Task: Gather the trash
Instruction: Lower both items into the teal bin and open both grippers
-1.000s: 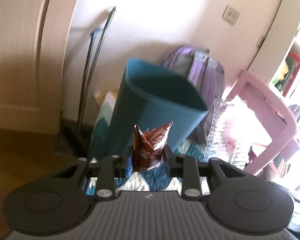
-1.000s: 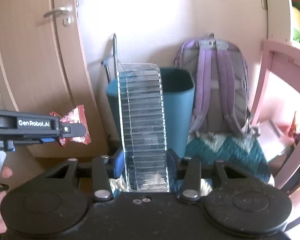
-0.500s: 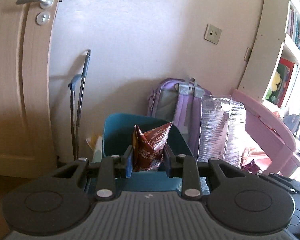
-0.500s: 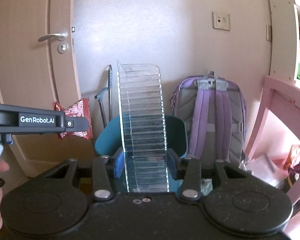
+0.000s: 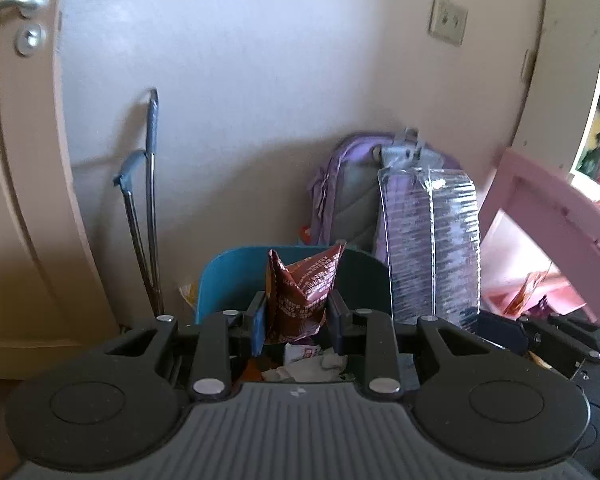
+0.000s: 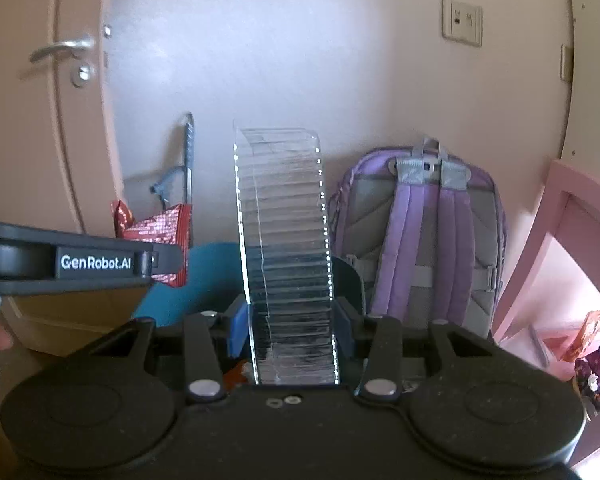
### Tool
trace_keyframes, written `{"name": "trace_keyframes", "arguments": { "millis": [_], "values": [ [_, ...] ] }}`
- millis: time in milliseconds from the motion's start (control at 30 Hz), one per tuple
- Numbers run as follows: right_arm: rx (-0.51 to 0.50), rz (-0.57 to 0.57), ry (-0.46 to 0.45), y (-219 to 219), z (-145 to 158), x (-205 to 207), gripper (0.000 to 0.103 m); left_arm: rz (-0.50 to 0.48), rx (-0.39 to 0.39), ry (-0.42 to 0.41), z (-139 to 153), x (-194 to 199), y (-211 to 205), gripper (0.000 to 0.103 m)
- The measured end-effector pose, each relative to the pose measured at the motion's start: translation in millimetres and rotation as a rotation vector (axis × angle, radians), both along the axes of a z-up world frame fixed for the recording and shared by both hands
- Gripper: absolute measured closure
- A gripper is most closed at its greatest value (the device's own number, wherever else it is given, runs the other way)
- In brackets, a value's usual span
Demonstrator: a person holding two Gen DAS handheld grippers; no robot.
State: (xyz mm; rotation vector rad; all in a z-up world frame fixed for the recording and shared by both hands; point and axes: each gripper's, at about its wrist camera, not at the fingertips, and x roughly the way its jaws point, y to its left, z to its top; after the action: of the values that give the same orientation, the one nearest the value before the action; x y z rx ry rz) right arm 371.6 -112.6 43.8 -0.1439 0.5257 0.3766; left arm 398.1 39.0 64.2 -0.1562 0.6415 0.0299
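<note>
Left gripper (image 5: 298, 316) clamped on crumpled red-brown foil snack wrapper (image 5: 302, 292), held upright above open teal plastic bin (image 5: 216, 280). Right gripper (image 6: 288, 328) clamped on clear ribbed plastic tray (image 6: 286, 248), upright, over same bin. White crumpled paper (image 5: 312, 362), probably earlier trash, seen inside bin. Purple backpack (image 6: 424, 236) leaned against wall behind bin.

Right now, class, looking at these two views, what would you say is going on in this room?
A person is collecting trash with two handheld grippers. The left gripper is shut on a crumpled red-brown snack wrapper, and the right gripper is shut on a clear ribbed plastic tray. Both pieces are held above the open teal plastic bin, which already contains crumpled paper. Neither piece has been released yet.
</note>
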Motion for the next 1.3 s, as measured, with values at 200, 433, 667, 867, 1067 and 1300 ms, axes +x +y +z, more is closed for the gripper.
{"name": "trace_keyframes", "arguments": {
  "millis": [200, 433, 667, 867, 1067, 1300],
  "values": [
    [-0.055, 0.028, 0.082, 10.6, -33.2, 38.8, 0.06, -0.019, 0.01, 0.105, -35.2, 44.7, -0.1, 0.074],
    [-0.135, 0.039, 0.135, 18.9, -58.8, 51.6, 0.057, -0.018, 0.018, 0.201, -73.1, 67.9, 3.5, 0.074],
    [-0.155, 0.033, 0.164, 17.2, -67.1, 50.7, 0.058, -0.009, 0.019, 0.261, -84.3, 73.5, 0.8, 0.072],
    [-0.133, 0.041, 0.157, 11.5, -57.0, 38.4, 0.055, -0.01, 0.036, 0.226, -73.0, 61.0, -3.5, 0.03],
    [-0.104, 0.046, 0.126, 2.3, -35.9, 14.9, 0.052, -0.022, 0.019, 0.18, -46.8, 35.2, -6.2, 0.03],
    [-0.071, 0.056, 0.084, -11.1, -7.8, -26.3, 0.05, -0.036, 0.033, 0.114, -13.4, -9.8, -10.5, 0.024]
  ]
}}
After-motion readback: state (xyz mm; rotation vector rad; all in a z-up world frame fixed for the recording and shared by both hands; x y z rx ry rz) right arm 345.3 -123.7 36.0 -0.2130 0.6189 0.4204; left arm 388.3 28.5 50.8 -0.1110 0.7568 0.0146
